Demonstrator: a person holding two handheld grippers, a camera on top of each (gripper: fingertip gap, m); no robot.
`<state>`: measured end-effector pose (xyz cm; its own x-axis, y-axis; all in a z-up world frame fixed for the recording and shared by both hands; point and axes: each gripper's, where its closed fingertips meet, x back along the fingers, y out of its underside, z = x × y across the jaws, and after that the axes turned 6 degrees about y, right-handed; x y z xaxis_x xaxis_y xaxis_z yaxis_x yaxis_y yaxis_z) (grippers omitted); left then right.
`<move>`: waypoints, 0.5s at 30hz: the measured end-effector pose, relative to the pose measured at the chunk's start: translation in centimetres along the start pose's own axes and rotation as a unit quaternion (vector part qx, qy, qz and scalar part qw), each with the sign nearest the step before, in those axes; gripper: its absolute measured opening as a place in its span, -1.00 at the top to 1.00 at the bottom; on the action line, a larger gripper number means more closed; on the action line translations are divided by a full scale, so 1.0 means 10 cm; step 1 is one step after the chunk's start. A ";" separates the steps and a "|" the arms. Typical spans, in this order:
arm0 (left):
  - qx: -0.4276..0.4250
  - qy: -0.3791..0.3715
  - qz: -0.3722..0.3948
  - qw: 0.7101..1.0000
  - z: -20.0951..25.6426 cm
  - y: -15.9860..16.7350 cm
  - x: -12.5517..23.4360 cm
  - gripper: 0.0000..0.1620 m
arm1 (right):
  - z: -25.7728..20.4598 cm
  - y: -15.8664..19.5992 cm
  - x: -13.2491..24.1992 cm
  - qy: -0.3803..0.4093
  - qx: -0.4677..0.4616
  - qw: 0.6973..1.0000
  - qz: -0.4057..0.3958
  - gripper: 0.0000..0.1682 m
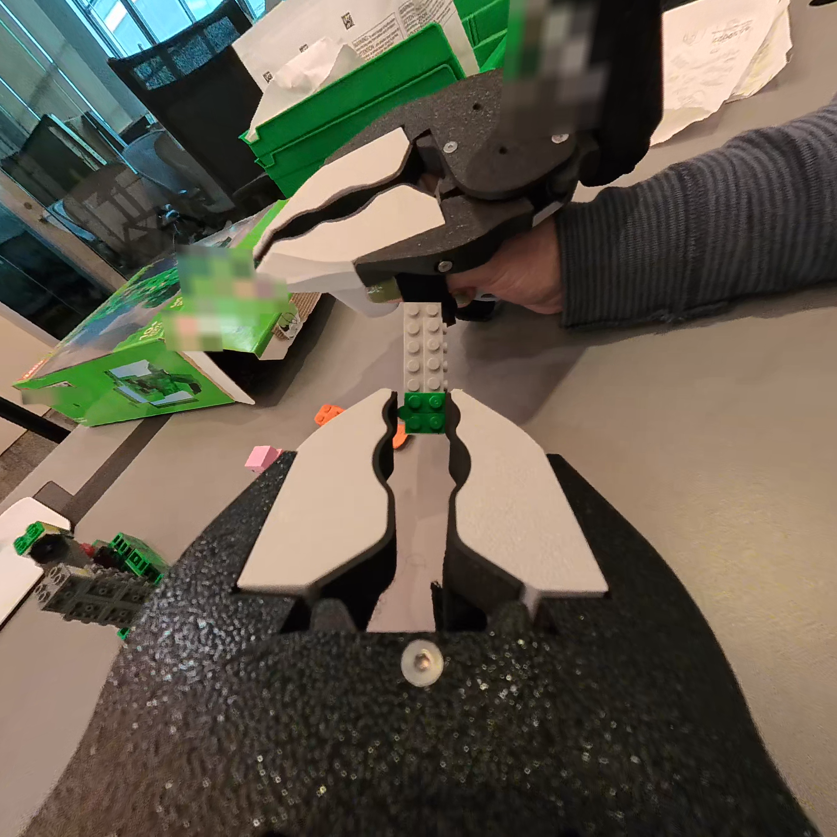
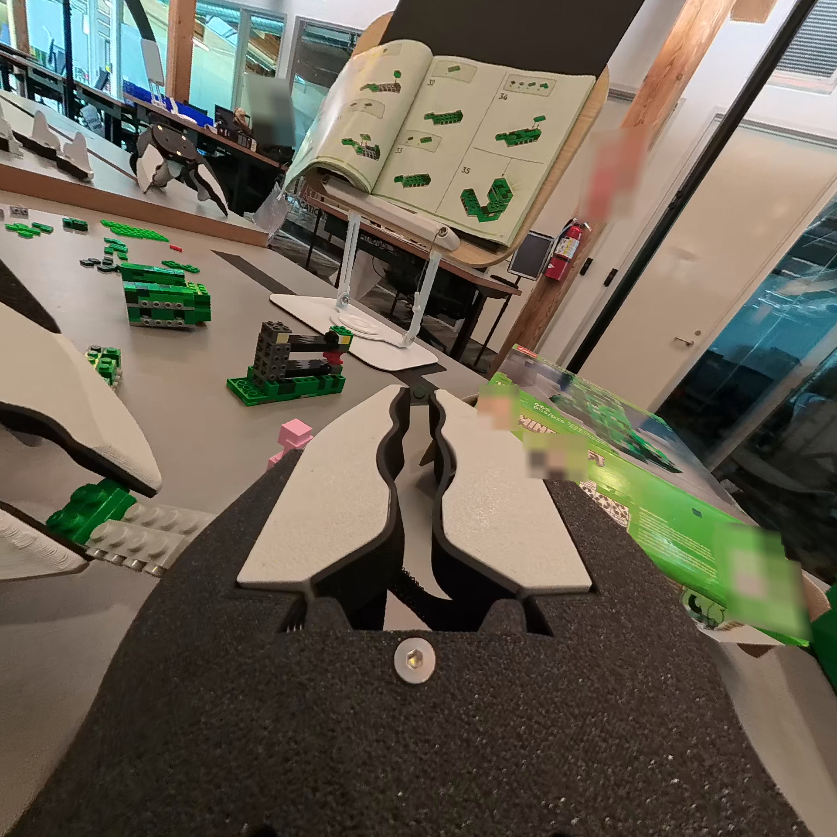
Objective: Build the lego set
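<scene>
In the left wrist view, my left gripper [image 1: 425,410] is shut on a green brick [image 1: 425,412] fixed to the near end of a long grey studded plate [image 1: 425,353], held above the table. The plate's far end runs under my right gripper [image 1: 267,253], which points left toward the set box, with a hand on its handle. In the right wrist view, my right gripper [image 2: 419,393] is shut on a small dark green piece [image 2: 419,392]. The left gripper's fingers [image 2: 68,430] show at lower left with the green brick [image 2: 90,507] and grey plate [image 2: 140,534].
On the table are a grey and black tower on a green base [image 2: 290,367], a green block build [image 2: 163,294], a pink figure [image 2: 294,437], loose green plates [image 2: 131,233], orange pieces [image 1: 328,413], an open instruction book on a stand [image 2: 453,136], the green set box [image 2: 634,475] and green bins [image 1: 362,104]. Across from one pair of fingers to the other is roughly 10 cm. The green block build [image 2: 163,294] sits 25 cm or so from the ends of my left fingers.
</scene>
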<state>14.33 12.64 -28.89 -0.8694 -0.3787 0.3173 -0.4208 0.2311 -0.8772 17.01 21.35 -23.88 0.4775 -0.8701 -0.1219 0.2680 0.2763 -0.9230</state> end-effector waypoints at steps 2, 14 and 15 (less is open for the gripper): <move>0.002 0.000 0.001 1.000 0.00 0.00 0.00 0.76 | -0.01 0.00 0.00 -0.002 0.001 1.000 0.000 0.91; -0.002 0.003 -0.002 1.000 0.01 0.01 -0.01 0.76 | -0.03 0.01 -0.01 -0.008 0.005 1.000 -0.002 0.91; -0.002 0.003 -0.002 1.000 0.01 0.01 -0.01 0.76 | -0.03 0.01 -0.01 -0.008 0.005 1.000 -0.002 0.91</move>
<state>14.39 12.60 -29.01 -0.8691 -0.3741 0.3235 -0.4256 0.2325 -0.8745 16.74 21.35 -24.08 0.4890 -0.8650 -0.1121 0.2786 0.2767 -0.9197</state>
